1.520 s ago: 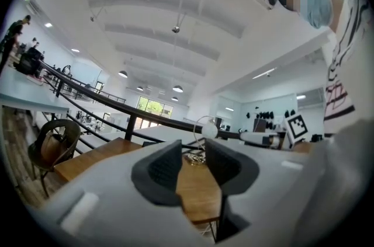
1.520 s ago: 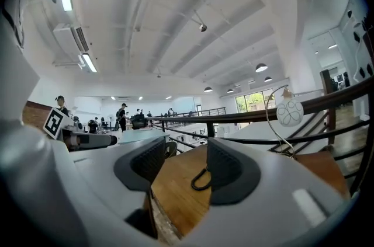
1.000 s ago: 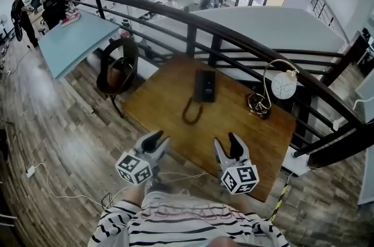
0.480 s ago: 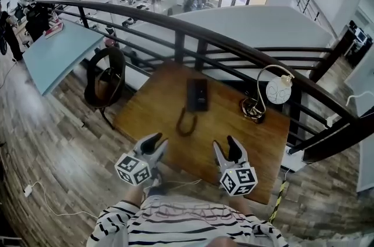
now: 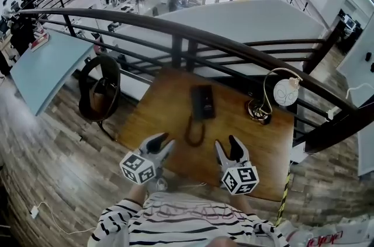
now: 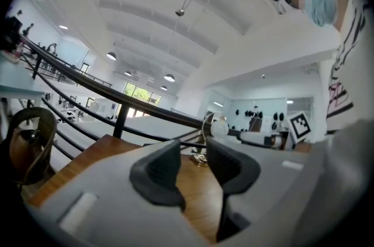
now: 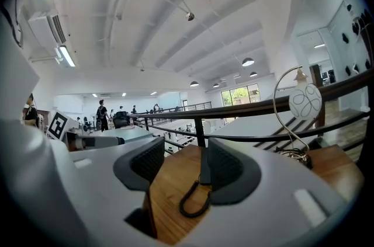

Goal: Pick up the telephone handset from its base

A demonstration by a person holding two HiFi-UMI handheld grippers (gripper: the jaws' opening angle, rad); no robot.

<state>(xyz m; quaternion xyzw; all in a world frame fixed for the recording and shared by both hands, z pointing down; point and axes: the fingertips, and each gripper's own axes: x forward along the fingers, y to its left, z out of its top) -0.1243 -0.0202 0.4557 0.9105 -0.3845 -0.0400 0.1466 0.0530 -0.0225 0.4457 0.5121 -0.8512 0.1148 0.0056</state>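
Note:
A black telephone lies on the far middle of the wooden table, its handset resting on the base. Its coiled cord loops toward me; the loop also shows in the right gripper view as a black cord between the jaws' line of sight. My left gripper hovers open over the table's near edge, nothing between its pads. My right gripper is open too, beside it, short of the cord. Both point level toward the phone.
A desk lamp with a round white shade stands at the table's far right on a coiled base. A dark curved railing runs behind the table. A round dark chair stands at the left.
Both grippers have moved forward over the table's near edge, closer to the cord loop. The view has shifted with the person. Jaws stand as wide as before.

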